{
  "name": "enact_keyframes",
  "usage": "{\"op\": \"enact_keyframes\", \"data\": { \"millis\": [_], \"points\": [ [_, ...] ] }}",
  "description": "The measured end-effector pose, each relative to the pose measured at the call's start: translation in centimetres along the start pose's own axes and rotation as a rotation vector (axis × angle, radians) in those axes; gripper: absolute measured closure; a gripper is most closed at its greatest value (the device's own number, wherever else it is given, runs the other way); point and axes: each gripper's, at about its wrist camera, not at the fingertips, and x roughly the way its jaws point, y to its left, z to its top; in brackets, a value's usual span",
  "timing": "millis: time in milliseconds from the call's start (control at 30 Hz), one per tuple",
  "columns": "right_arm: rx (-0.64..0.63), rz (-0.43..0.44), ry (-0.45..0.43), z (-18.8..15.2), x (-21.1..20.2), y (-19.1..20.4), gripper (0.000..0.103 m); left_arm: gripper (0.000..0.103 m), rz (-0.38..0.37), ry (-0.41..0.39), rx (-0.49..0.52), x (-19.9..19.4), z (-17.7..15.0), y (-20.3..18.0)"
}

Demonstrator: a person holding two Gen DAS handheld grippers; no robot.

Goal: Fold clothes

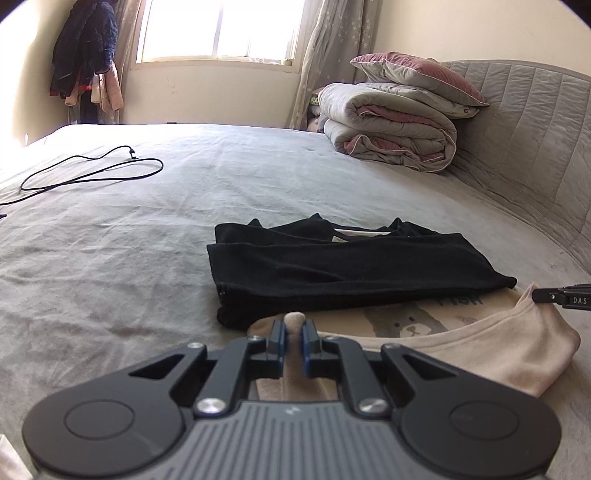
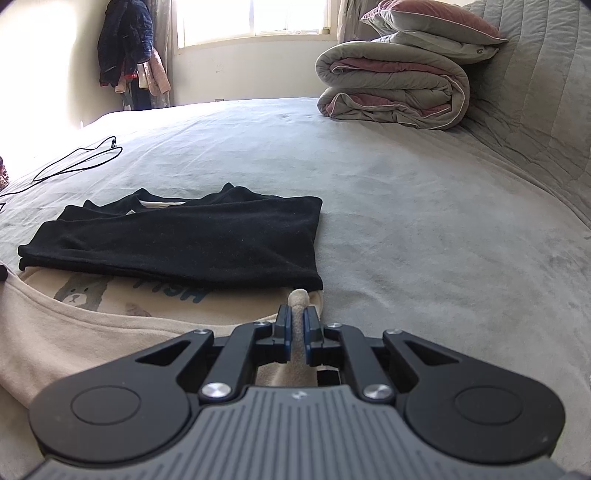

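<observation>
Closest to each camera, the left tool (image 1: pixel 293 341) is clamped on a bunched fold of a cream shirt (image 1: pixel 509 354), the fabric poking up between its blue-lined fingers, while the right tool (image 2: pixel 298 328) pinches another bunch of the same cream shirt (image 2: pixel 74 339) in the same way. In the left wrist view, the tip of the right tool (image 1: pixel 561 297) enters from the right edge and meets the shirt's raised corner. The shirt lies on a grey bed (image 1: pixel 147 258), partly lifted along its near edge, with a printed bear face (image 2: pixel 79 295) and blue lettering (image 2: pixel 184 293) showing on the layer beneath. Just beyond it, and overlapping its far edge, a folded black garment (image 1: pixel 332 266) rests flat on the bed (image 2: pixel 443 221), a pale label visible at its neckline; the same black garment (image 2: pixel 177 240) sits left of centre in the right wrist view. Farther off, on the left side of the bed, a black cable (image 1: pixel 96 173) lies in loose loops. At the far right, against a quilted grey headboard (image 1: pixel 535 147), a rolled grey and pink comforter (image 1: pixel 391 129) sits with a pillow (image 1: pixel 421 74) stacked on top. Behind the bed, a bright window (image 1: pixel 221 29) is flanked by patterned curtains (image 1: pixel 332 55), and dark clothes hanging in the corner (image 1: pixel 85 48) fill the far left.
</observation>
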Motion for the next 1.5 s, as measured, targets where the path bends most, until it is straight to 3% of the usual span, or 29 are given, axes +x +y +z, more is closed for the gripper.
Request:
{"op": "enact_keyframes", "data": {
  "millis": [667,800,1067,1200,1500],
  "points": [
    [-0.002,-0.015,-0.021,0.1,-0.2,0.0,0.095,0.094,-0.003,-0.003,-0.022,-0.3,-0.2,0.4],
    [-0.001,-0.022,-0.062,0.3,-0.7,0.1,0.095,0.094,-0.001,-0.026,-0.03,-0.7,-0.2,0.5],
    [-0.007,-0.058,-0.161,0.7,-1.0,0.5,0.095,0.094,0.038,-0.149,-0.041,-1.3,0.4,0.4],
    [-0.016,-0.073,-0.168,1.2,-0.2,0.6,0.095,0.094,0.063,-0.117,-0.029,0.1,0.8,0.2],
    [-0.063,-0.11,-0.022,0.3,3.5,0.9,0.093,0.09,0.1,-0.045,-0.015,1.4,0.7,0.1]
  ]
}}
